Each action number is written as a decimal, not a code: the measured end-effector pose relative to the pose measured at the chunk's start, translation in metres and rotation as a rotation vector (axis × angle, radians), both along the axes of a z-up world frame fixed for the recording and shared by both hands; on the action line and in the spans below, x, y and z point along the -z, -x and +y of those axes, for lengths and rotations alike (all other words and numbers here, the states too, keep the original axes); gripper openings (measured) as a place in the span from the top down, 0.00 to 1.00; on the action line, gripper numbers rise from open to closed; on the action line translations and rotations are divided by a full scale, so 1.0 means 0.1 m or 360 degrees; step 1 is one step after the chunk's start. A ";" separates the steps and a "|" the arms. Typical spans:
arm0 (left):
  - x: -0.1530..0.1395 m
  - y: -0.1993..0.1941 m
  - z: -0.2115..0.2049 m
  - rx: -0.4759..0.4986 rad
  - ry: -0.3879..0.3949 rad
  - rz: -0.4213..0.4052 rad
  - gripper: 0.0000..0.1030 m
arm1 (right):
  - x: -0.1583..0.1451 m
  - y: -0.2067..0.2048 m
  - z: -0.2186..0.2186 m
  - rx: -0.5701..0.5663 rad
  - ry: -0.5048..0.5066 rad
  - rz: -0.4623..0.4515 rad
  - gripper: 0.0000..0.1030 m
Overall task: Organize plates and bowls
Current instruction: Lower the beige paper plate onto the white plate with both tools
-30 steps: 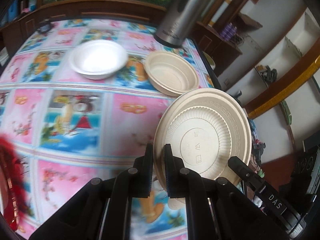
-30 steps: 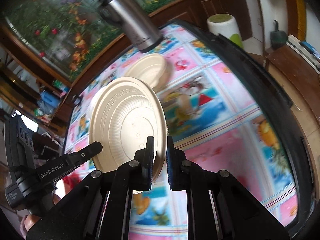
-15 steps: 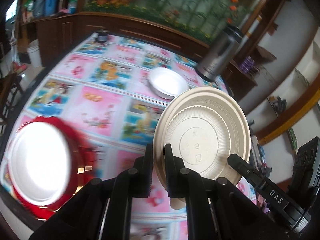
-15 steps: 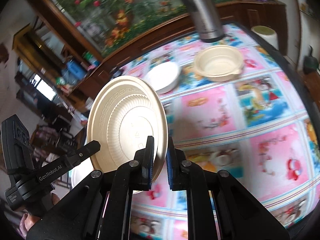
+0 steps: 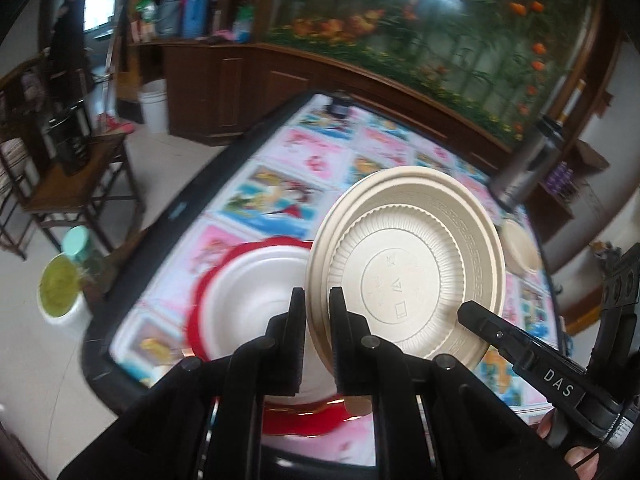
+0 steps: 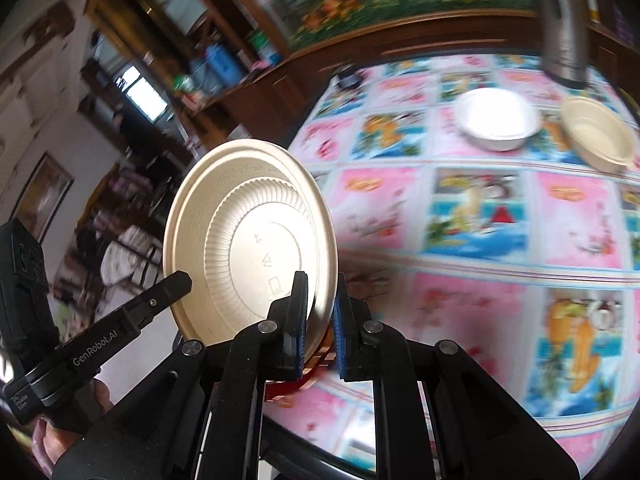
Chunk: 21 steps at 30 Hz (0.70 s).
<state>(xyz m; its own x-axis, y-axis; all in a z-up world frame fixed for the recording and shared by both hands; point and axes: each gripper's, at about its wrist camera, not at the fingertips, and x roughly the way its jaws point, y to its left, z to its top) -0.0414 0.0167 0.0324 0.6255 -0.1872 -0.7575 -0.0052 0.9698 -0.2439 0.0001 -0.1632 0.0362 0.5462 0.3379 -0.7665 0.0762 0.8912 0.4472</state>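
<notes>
Got both my left gripper (image 5: 318,336) and right gripper (image 6: 320,320) pinched on opposite rims of the beige plate (image 5: 404,264), holding it steady above the white plate (image 5: 256,296) for stacking.

One beige plate (image 5: 404,268), one white plate (image 5: 256,300) on one red plate (image 5: 200,292), one white bowl (image 6: 498,124), one beige bowl (image 6: 598,142), one steel flask (image 6: 564,36), two grippers (image 5: 318,300) (image 6: 322,284).

Beige ribbed plate (image 5: 404,268) up on edge, underside showing, rim pinched by both claws. White plate (image 5: 256,292) flat on red plate (image 5: 200,300) below. White bowl (image 6: 498,120) and beige bowl (image 6: 596,136) side by side, far end of worktop.
</notes>
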 end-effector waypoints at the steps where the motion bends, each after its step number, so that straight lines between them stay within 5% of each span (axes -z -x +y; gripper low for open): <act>1: 0.03 0.00 0.09 -0.0027 -0.0007 0.0005 0.91 | 0.04 -0.04 0.08 -0.0025 0.0001 0.0012 0.89; 21: 0.58 -0.10 0.46 -0.0071 0.0055 0.0213 0.91 | 0.54 -0.25 0.50 -0.0136 0.0108 0.0210 0.89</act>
<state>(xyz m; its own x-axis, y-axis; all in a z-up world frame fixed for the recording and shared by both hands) -0.0316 0.0628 -0.0260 0.5275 -0.1888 -0.8283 -0.0828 0.9589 -0.2713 0.0253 -0.1137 -0.0182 0.4109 0.3237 -0.8523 0.0530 0.9248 0.3768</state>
